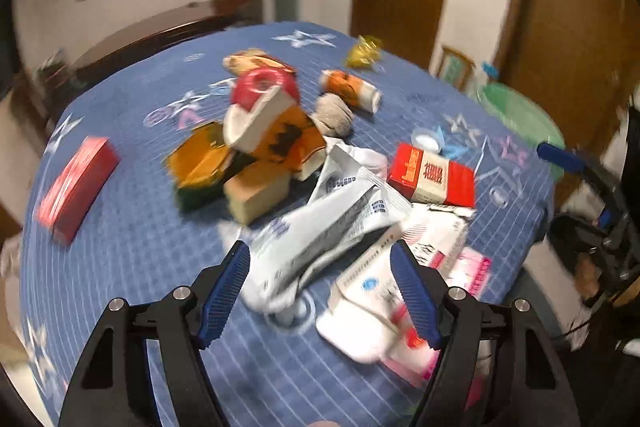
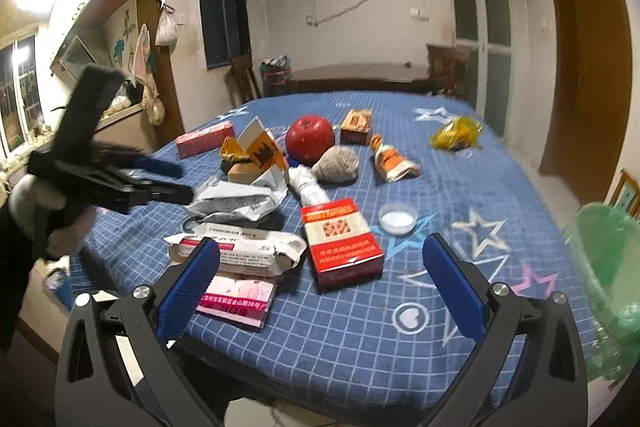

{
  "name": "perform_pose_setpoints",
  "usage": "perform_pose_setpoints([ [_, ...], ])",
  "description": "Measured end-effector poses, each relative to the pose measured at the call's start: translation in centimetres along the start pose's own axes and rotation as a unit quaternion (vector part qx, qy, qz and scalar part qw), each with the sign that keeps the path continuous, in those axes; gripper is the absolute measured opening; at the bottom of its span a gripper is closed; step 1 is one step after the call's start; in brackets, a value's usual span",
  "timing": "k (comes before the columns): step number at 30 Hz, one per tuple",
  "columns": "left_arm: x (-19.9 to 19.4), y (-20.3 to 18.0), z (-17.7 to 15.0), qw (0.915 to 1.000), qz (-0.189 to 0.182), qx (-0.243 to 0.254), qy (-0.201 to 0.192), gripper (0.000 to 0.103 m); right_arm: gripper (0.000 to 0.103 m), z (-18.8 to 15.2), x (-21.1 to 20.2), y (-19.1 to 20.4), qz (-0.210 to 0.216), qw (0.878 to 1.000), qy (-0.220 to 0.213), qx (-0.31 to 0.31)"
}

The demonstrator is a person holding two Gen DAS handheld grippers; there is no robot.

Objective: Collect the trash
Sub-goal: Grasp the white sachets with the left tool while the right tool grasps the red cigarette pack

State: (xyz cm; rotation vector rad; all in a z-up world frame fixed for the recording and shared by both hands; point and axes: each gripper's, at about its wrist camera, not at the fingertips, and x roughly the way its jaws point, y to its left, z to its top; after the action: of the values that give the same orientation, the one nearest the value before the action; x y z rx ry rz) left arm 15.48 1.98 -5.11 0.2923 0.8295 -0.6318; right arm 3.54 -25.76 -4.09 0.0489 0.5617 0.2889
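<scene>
Two blue pads of the left gripper (image 1: 320, 287) stand apart around the crumpled white wrapper (image 1: 324, 227) without pressing it, so I think it should go lower and close on its thick middle, while the right gripper (image 2: 320, 291), open and empty, hangs before the red carton (image 2: 340, 247).

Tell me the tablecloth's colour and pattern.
Blue tablecloth, white grid lines and stars; clearest in the right wrist view.
</scene>
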Motion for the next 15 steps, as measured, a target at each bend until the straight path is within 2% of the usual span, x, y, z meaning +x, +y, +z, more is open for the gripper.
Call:
perform_pose_setpoints([
  [5, 2.8, 0.6, 1.6, 0.9991, 0.001, 0.034, 0.024, 0.074, 0.098, 0.6, 1.8, -1.0, 0.038, 0.998, 0.041, -0.002],
  [8, 4.2, 0.6, 2.2, 0.9986, -0.007, 0.041, 0.033, 0.073, 0.085, 1.7, 4.0, -1.5, 0.059, 0.995, 0.08, -0.02],
  [10, 4.9, 0.3, 2.3, 0.9977, -0.012, 0.051, 0.043, 0.07, 0.073, 2.5, 5.1, -2.1, 0.062, 0.993, 0.101, -0.018],
  [15, 5.9, -0.6, 2.4, 0.9964, -0.015, 0.066, 0.051, 0.063, 0.064, 2.9, 9.0, -3.4, 0.088, 0.98, 0.18, 0.008],
])
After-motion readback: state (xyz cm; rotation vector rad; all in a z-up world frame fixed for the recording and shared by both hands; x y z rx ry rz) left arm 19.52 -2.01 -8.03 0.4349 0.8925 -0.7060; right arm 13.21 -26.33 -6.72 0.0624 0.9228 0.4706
